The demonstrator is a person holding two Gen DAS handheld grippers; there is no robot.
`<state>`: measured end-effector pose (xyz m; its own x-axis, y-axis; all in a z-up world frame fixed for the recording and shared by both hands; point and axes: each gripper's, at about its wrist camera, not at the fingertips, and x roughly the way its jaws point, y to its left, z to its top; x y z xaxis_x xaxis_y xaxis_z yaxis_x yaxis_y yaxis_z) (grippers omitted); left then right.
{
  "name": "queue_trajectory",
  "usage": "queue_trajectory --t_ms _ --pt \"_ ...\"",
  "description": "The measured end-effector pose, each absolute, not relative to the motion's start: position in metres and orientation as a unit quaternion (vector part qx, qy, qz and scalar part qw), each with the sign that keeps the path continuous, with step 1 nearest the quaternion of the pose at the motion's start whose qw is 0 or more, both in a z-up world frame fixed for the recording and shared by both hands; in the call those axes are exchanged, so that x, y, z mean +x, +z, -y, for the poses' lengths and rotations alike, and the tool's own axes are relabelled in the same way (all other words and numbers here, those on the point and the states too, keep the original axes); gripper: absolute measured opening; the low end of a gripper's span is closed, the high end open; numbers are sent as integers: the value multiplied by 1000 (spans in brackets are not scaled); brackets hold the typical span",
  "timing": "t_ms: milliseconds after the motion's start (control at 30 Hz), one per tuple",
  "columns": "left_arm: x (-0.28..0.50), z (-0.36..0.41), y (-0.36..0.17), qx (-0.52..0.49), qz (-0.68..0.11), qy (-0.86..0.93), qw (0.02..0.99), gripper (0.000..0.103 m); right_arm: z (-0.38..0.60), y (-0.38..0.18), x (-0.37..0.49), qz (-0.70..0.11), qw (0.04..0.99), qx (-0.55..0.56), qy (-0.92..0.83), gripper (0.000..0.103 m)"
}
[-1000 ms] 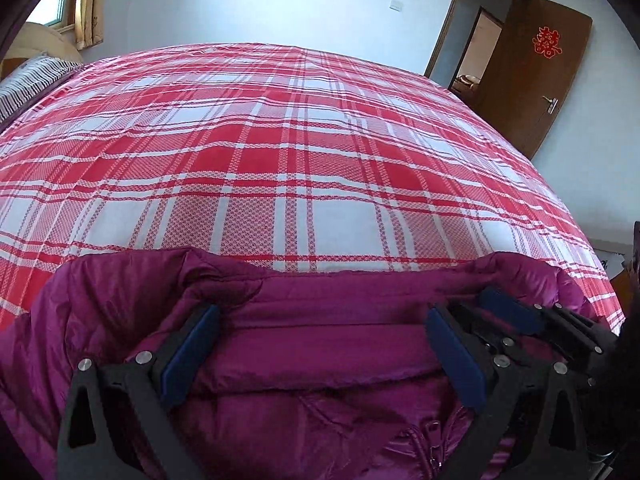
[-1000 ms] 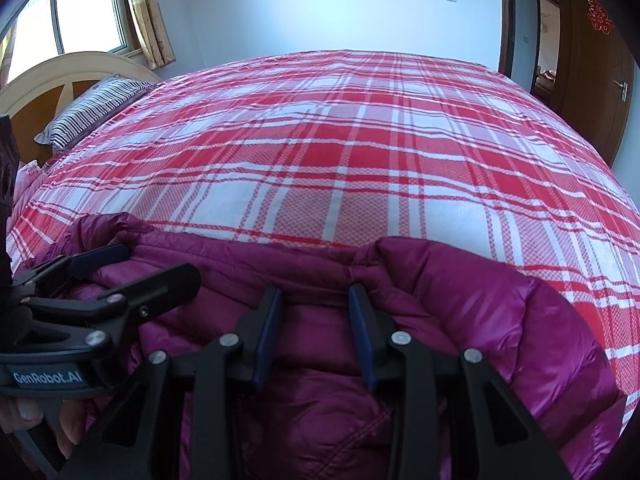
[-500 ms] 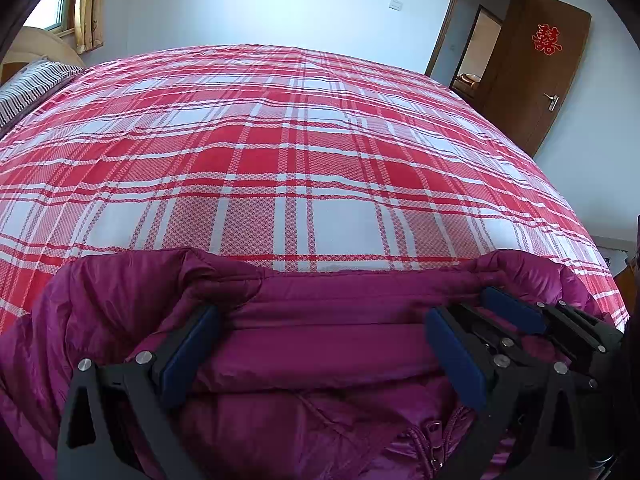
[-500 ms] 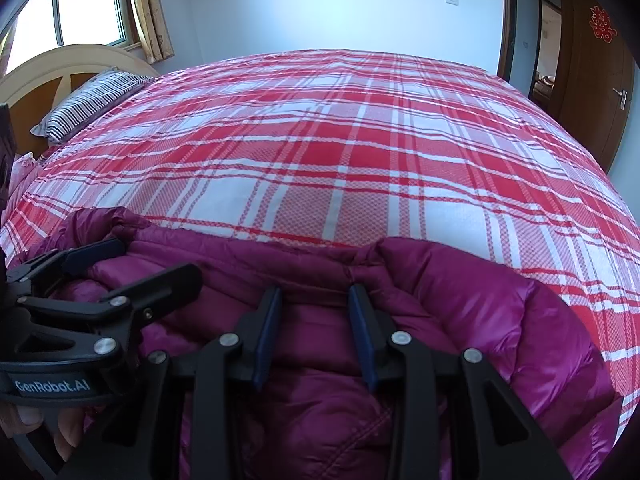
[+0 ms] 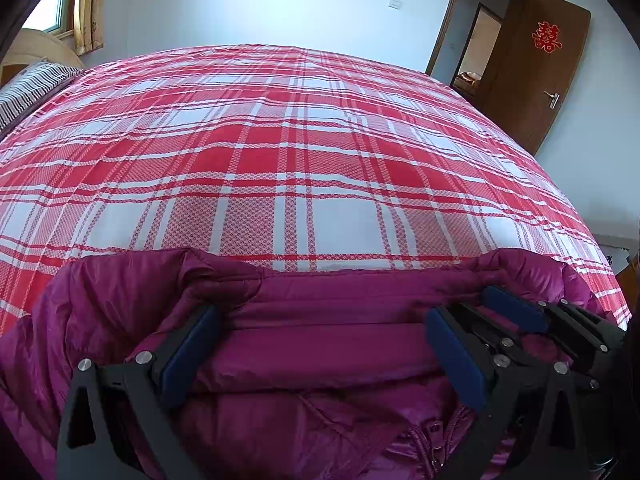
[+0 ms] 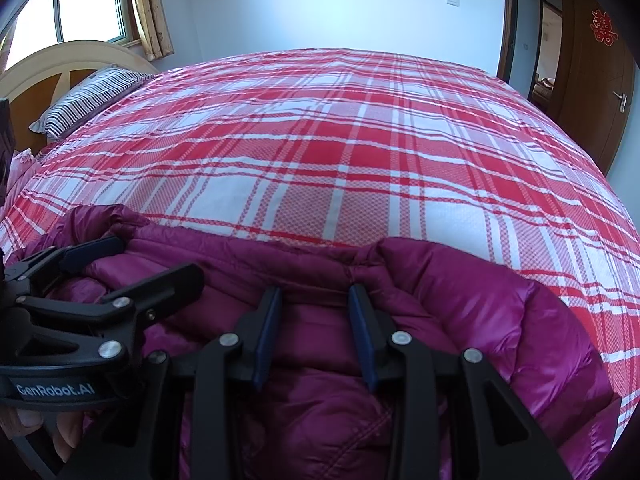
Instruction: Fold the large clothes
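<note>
Left wrist view: the left tool (image 5: 320, 344) stands wide apart over the near edge of a magenta down jacket (image 5: 320, 360), its blue pads (image 5: 188, 356) resting against the padded fabric on either side of a broad flat band, with no pinch on the cloth visible. The jacket lies along the near edge of a bed covered by a red-and-white plaid sheet (image 5: 300, 160), puffy sleeves bunched at both ends and a zipper (image 5: 432, 432) showing near the bottom. At the right of this view the right tool (image 5: 516, 312) lies across the jacket's far corner. Right wrist view: the right tool (image 6: 314, 332) is partly closed, its two narrow pads set close together with a ridge of the jacket (image 6: 460, 320) between them; whether they press hard on it I cannot tell. The left tool (image 6: 96, 252) reaches in from the left, held by a hand (image 6: 48, 432). A striped pillow (image 6: 88, 100) lies at the headboard.
</note>
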<state>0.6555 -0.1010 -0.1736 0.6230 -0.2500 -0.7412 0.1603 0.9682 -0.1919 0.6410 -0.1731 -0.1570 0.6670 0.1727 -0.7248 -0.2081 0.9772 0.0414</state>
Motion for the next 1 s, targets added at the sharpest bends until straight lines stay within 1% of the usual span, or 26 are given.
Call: queue_trajectory --t_ms 233,267,333,367,400,467,533,567,633,700,767,933,1000 --pt "661 105 -169 -38 -433 -108 894 102 172 -157 642 -397 912 -28 101 38" --pt "660 106 -162 -23 -439 -107 892 102 171 -157 643 -399 911 -31 100 38" --pt "649 103 -139 -12 -420 -112 900 102 168 -151 643 -403 908 -54 104 40" --pt "638 97 -122 -17 -402 -124 907 102 168 -147 642 -405 905 -64 109 49" --pt "622 87 -102 -19 -383 -130 914 102 173 -137 636 -402 906 -74 114 64" --pt "589 66 -75 -30 -359 -134 923 102 193 -114 618 -369 923 -59 94 72" --pt "541 41 -58 -31 -348 -138 927 102 223 -89 592 -345 935 -29 82 72" --pt "507 26 -54 -28 -342 -135 930 102 244 -78 571 -341 937 -4 80 76" --pt "452 5 -60 -23 -344 -137 929 102 274 -70 533 -348 934 28 76 77" --pt "393 -16 -82 -24 -377 -142 915 102 304 -74 480 -369 925 51 72 77" --pt "342 -34 -108 -25 -399 -137 906 102 321 -83 425 -382 921 47 59 77" --pt "257 -59 -149 -30 -426 -124 896 102 361 -120 296 -411 906 91 39 78" --pt "236 -62 -159 -41 -430 -129 893 102 366 -131 261 -418 903 99 31 78"
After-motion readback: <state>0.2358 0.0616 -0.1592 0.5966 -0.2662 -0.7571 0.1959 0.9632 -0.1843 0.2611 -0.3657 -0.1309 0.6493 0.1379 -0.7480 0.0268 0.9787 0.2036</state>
